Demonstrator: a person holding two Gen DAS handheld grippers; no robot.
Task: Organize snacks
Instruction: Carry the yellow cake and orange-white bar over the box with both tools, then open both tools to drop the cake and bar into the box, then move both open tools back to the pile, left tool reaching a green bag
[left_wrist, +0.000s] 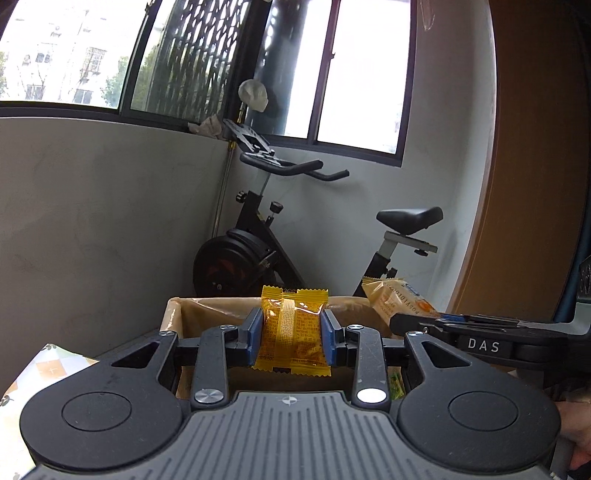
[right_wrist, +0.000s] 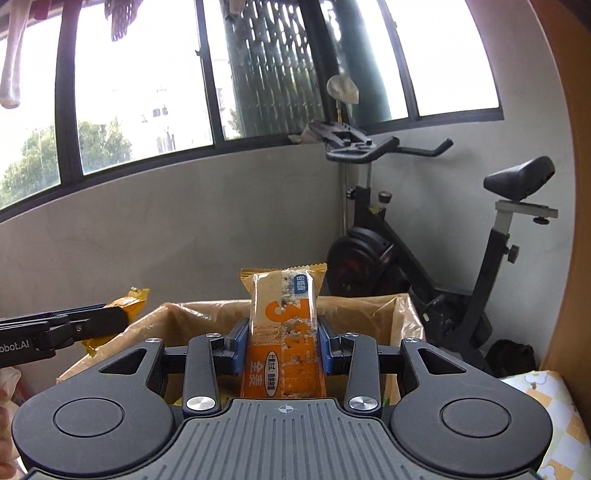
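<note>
**Both claws loaded, box just ahead and below**

Your left claw (left_wrist: 291, 332) is clamped on a yellow snack packet (left_wrist: 294, 328). Blue pads (left_wrist: 255, 332) press its two long sides. Packet stands upright, long axis vertical, crimped ends above and below the pads.

Your right claw (right_wrist: 280, 343) is clamped on an orange-and-clear biscuit bar (right_wrist: 284, 332), printed face toward the camera. Also upright, long axis vertical, top end well above the pads, bottom end down near the claw body.

The paper-lined cardboard box (right_wrist: 388, 314) lies straight ahead of both claws and lower than them. Its open mouth spreads to either side behind each held snack. Green wrappers show inside it, low beside the right finger; what they are is unclear.

The two claws sit side by side, close: the right claw (left_wrist: 424, 321) and its bar (left_wrist: 395, 299) show just right of the left one, and the left claw (right_wrist: 96, 319) with its packet (right_wrist: 129, 299) shows just left of the right one. Neither looks clearly nearer the box.

Judgement: this is the carry-over step. The drop turns on getting each snack forward past the near rim. Standing upright, the packets would go in end first.

A patterned cloth on the table (right_wrist: 554, 406) shows at the outer edges. An exercise bike (left_wrist: 258, 240) stands beyond the box.
</note>
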